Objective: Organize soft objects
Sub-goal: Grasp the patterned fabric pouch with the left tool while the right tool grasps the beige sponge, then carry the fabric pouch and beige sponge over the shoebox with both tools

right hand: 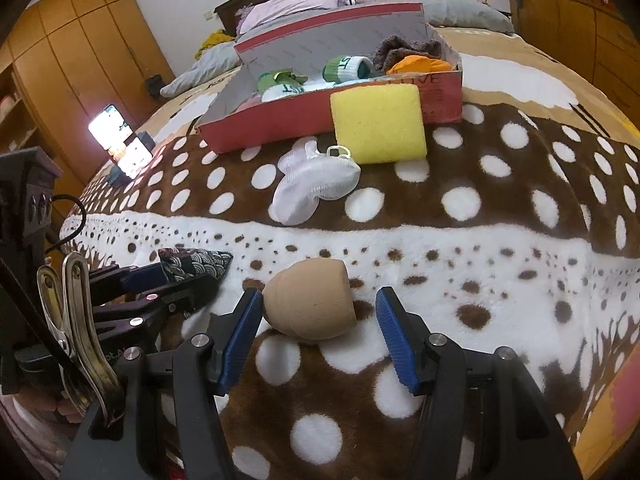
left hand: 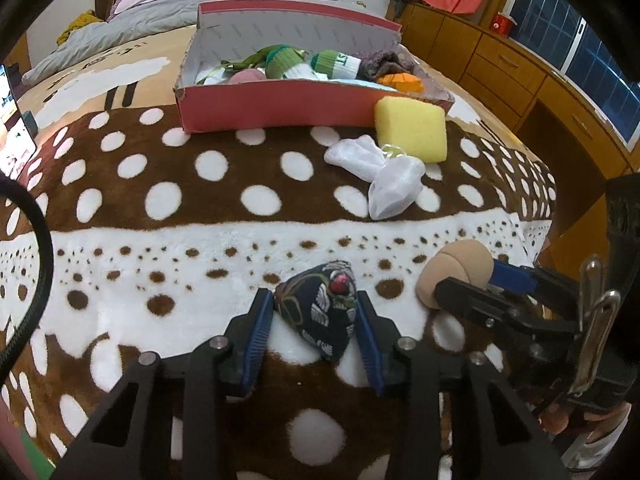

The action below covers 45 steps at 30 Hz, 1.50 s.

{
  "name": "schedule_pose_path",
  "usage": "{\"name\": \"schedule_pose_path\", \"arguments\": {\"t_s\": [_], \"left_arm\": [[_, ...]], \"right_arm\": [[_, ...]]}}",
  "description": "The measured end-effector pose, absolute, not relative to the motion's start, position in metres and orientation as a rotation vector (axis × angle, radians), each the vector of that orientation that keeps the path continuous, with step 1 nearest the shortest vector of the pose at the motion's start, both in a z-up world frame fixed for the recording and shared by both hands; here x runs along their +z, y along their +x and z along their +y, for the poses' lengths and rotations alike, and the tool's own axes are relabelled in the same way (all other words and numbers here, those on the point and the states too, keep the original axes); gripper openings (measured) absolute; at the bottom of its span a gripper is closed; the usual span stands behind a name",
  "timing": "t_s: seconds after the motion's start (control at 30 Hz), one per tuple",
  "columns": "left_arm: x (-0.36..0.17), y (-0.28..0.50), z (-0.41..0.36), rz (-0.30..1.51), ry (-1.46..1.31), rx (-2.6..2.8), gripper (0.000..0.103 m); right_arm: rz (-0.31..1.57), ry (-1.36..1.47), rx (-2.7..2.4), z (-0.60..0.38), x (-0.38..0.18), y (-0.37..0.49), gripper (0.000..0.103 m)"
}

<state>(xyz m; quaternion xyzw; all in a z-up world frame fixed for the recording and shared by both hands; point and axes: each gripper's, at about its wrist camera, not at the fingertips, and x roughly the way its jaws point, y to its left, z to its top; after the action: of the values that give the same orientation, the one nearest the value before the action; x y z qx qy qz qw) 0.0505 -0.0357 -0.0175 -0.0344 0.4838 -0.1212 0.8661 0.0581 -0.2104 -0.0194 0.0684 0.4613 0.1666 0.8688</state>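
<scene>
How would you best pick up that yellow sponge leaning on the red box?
Pinch the yellow sponge across its two upright side edges, coming from the near side, a little above. It stands tilted against the red box, so its broad face is toward us and both sides are free.

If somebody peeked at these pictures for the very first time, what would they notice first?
Probably the red cardboard box in the middle of the brown blanket with white spots, stuffed with green-and-white socks. A yellow sponge block leans against its front. Up close, the left gripper squeezes a dark patterned beanbag, while the right gripper straddles a tan egg-shaped sponge.
</scene>
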Motion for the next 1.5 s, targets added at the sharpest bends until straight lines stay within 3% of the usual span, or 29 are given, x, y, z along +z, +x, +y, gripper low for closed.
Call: {"name": "schedule_pose_path", "arguments": {"t_s": [0.1, 0.27, 0.73, 1.5], "left_arm": [[-0.016, 0.049, -0.037, 1.006, -0.066, -0.254, 0.038], [-0.009, 0.047, -0.036, 0.98, -0.072, -0.268, 0.038], [0.018, 0.057, -0.033, 0.913, -0.073, -0.247, 0.038], [0.059, 0.148, -0.012, 0.82, -0.096, -0.141, 0.038]], "right_arm": [[0.956, 0.155, 0.374, -0.21, -0.019, 0.056, 0.044], [0.921, 0.126, 0.39, -0.207, -0.012, 0.051, 0.04], [0.851, 0.083, 0.394, -0.209, 0.01, 0.056, 0.039], [0.769, 0.063, 0.34, -0.228, 0.057, 0.133, 0.039]]}}
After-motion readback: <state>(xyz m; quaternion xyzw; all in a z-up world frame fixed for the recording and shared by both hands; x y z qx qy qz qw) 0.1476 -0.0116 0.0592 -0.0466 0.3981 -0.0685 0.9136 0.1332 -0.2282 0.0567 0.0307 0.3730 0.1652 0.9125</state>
